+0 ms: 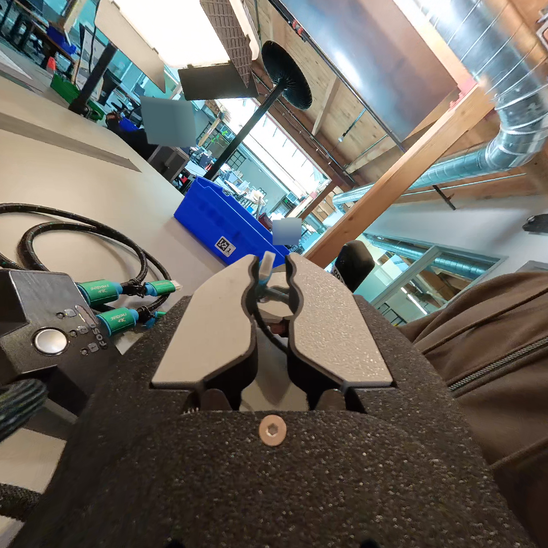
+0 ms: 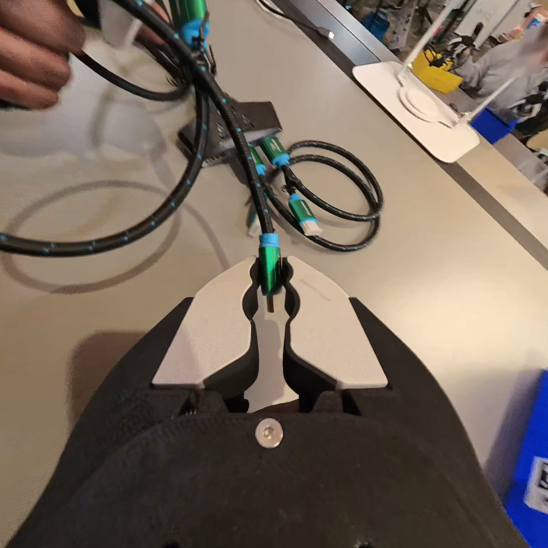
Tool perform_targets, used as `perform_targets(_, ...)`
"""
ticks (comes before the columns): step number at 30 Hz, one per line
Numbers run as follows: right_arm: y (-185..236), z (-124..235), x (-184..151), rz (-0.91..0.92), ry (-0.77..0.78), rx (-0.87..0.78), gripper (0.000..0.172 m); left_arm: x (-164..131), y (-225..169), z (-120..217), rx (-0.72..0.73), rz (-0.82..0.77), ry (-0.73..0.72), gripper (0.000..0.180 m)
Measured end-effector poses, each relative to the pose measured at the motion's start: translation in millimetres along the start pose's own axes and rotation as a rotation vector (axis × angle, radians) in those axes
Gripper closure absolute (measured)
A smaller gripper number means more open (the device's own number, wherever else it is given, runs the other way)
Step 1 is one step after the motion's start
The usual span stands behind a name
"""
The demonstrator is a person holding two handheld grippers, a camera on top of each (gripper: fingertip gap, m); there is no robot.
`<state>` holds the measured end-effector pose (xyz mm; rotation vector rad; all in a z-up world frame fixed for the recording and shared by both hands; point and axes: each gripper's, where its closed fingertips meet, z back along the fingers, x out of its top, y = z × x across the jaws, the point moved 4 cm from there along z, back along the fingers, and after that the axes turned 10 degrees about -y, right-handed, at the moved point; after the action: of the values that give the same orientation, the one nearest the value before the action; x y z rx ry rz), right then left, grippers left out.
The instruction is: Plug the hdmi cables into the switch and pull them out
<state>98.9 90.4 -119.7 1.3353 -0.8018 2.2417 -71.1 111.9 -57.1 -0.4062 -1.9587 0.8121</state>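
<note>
In the right wrist view my right gripper (image 2: 271, 262) is shut on the green metal body of a cable plug (image 2: 270, 275). The plug's bare metal tip points back towards the camera, and its black braided cable (image 2: 89, 244) loops up and to the left. In the left wrist view my left gripper (image 1: 271, 261) is open. A white-capped plug (image 1: 266, 264) stands between its tips and leans on the left finger, with a gap to the right pad. A black switch box (image 1: 38, 311) with two green plugs (image 1: 100, 292) in it sits to the left. It also shows in the right wrist view (image 2: 255, 115).
A blue bin (image 1: 219, 219) stands on the table ahead of the left gripper and also shows in the right wrist view (image 2: 530, 462). A person's hand (image 2: 26, 59) is at the upper left. A capped loose plug (image 2: 304, 213) and coiled cable lie on the table. A white monitor base (image 2: 415, 112) is far right.
</note>
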Motion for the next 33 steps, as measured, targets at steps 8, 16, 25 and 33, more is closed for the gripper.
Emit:
perform_targets(8,-29,29,-12,0.087,0.072,-0.201,0.161,-7,-8,-3,0.117,-0.101,0.148,0.153)
perform_targets(16,-40,50,8,0.209,0.056,-0.402,0.161,-45,-28,-39,0.055,-0.012,0.224,0.152)
perform_targets(25,-22,46,27,0.407,0.036,-0.474,0.161,-83,-30,-75,0.095,-0.082,0.355,0.152)
perform_targets(33,11,24,35,0.546,0.057,-0.486,0.161,-87,-25,-75,0.245,-0.331,0.421,0.14)
